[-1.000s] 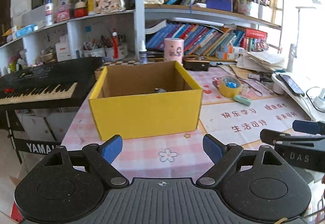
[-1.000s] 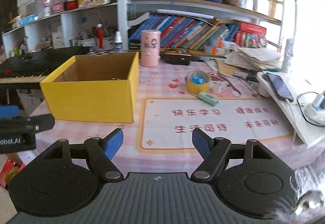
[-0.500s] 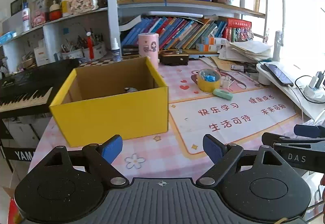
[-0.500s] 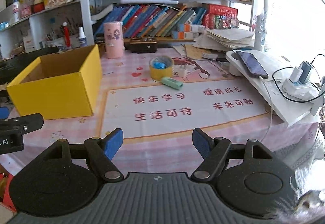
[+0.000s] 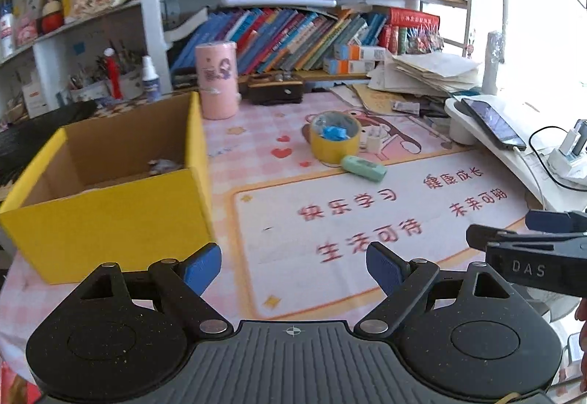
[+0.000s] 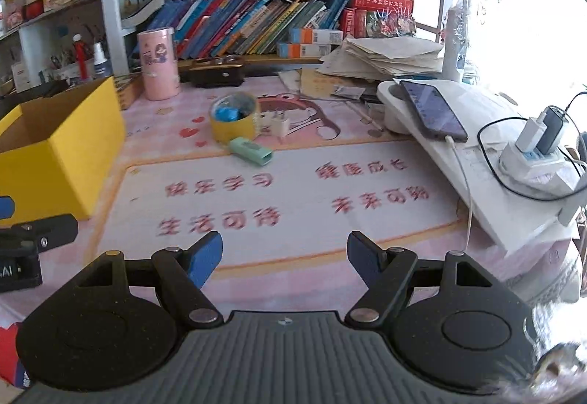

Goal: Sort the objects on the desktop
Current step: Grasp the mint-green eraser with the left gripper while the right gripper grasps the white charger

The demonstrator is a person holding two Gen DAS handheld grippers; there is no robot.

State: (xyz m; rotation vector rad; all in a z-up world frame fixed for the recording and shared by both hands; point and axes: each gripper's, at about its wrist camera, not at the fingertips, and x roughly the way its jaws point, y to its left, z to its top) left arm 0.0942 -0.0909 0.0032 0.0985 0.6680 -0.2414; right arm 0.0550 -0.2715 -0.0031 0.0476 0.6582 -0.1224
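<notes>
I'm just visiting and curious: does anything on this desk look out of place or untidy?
A few things lie loose on the pink mat: a mint green case on its side against a yellow tape roll with something blue stuffed inside. Behind them, a paper stack sits fanned and uneven. Nothing looks spilled or broken.

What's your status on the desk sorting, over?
Left tool and right tool open, empty. Green case beside tape roll, untouched. Yellow box left. Path clear.

Yellow tape roll (image 5: 334,142) (upright), mint case (image 5: 363,168) touching, open yellow box (image 5: 110,191)
</notes>
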